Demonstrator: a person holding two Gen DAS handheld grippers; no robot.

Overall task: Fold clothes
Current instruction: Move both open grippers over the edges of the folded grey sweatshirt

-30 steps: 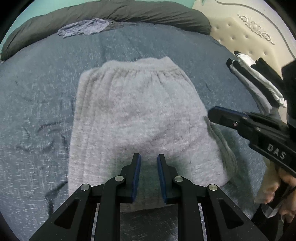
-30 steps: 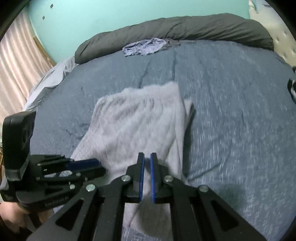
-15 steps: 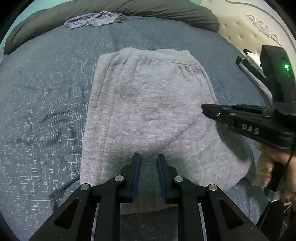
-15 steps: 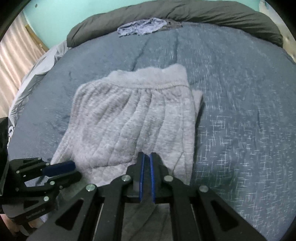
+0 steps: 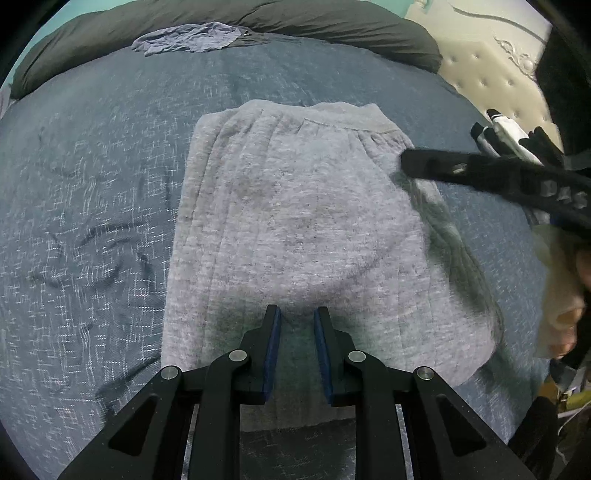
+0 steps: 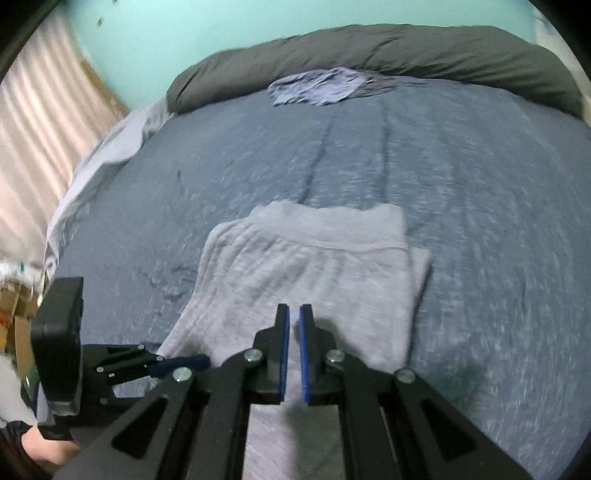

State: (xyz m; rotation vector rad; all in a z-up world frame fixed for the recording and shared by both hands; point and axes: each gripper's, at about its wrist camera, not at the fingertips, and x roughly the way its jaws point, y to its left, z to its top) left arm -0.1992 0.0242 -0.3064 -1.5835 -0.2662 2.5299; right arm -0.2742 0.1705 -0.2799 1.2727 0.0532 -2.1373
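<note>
Grey sweatpants (image 5: 295, 221) lie folded flat on the blue bedcover (image 5: 92, 184), waistband at the far end. My left gripper (image 5: 297, 325) hovers over their near end, open by a small gap with nothing between the fingers. The right gripper (image 5: 406, 162) reaches in from the right, its blurred tip over the garment's right edge below the waistband. In the right wrist view the sweatpants (image 6: 314, 266) lie ahead, and my right gripper (image 6: 294, 321) is over them, pads nearly together and holding nothing. There the left gripper (image 6: 201, 360) shows side-on at the lower left.
A crumpled blue-grey garment (image 5: 188, 37) lies at the bed's far side against a long dark grey bolster (image 5: 295, 18). Black and white clothes (image 5: 517, 136) sit at the right edge by a cream headboard (image 5: 498, 66). A curtain (image 6: 37, 129) hangs on the left.
The right gripper has swung away from the near right corner of the sweatpants, up along their right edge toward the waistband. The left gripper has barely moved.
</note>
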